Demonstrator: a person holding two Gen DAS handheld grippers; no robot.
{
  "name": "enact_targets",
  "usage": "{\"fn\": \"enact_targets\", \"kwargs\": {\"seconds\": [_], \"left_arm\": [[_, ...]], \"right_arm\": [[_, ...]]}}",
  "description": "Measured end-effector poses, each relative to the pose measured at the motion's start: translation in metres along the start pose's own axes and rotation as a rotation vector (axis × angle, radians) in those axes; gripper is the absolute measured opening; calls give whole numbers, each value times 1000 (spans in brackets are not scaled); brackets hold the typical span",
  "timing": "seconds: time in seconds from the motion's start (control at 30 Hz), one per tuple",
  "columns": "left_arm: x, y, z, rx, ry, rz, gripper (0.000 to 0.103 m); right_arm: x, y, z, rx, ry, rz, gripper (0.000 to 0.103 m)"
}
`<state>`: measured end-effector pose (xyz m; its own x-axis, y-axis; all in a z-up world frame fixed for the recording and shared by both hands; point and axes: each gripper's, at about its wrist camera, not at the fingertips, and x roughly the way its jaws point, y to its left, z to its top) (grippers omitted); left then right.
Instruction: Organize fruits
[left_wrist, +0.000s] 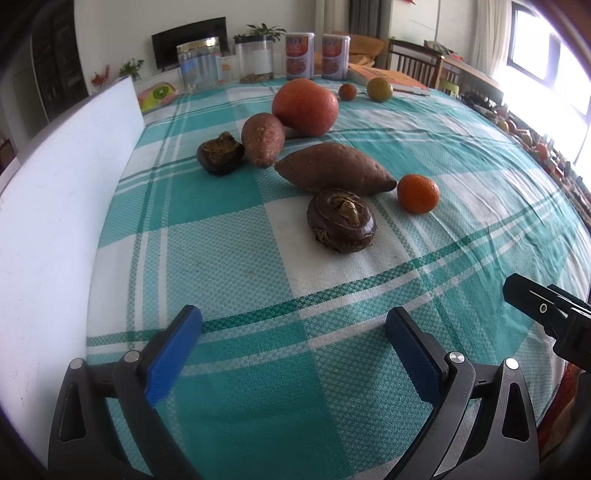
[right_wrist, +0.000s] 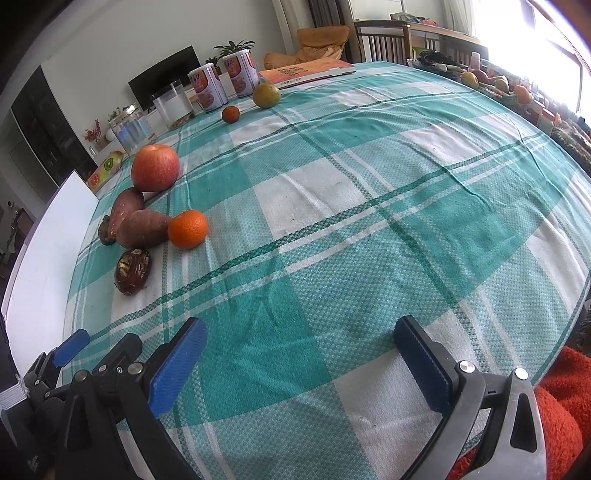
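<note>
both grippers, left (left_wrist: 293, 339) & right (right_wrist: 299, 350), hang w/ jaws apart & empty, so prob square the left over the nearest dark brown bulb (left_wrist: 341, 220) & close gently around its middle.

Left wrist cam sits low at near table edge, facing the produce cluster up close. Right wrist cam sits just beside it, angled wider. Both share the apple (left_wrist: 305, 107) (right_wrist: 155, 168) and tablecloth (left_wrist: 229, 236) (right_wrist: 369, 229).

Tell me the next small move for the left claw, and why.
Probably ease the left claw forward toward the nearest water chestnut. Its jaws stand wide open and empty, low over the cloth, and that chestnut lies straight ahead, apart from the sweet potato and the tangerine, so there looks to be room to straddle it.
</note>
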<state>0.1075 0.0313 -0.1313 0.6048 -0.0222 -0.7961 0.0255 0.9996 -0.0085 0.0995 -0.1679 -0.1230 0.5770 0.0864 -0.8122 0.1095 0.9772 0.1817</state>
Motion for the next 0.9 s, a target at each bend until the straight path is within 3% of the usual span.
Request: {"fn": "enact_targets", "kwargs": {"seconds": [0.9], "left_arm": [[0,0,0,-1,0,0,100]], "right_arm": [[-2,-2,1,12,-5,13,103]]}}
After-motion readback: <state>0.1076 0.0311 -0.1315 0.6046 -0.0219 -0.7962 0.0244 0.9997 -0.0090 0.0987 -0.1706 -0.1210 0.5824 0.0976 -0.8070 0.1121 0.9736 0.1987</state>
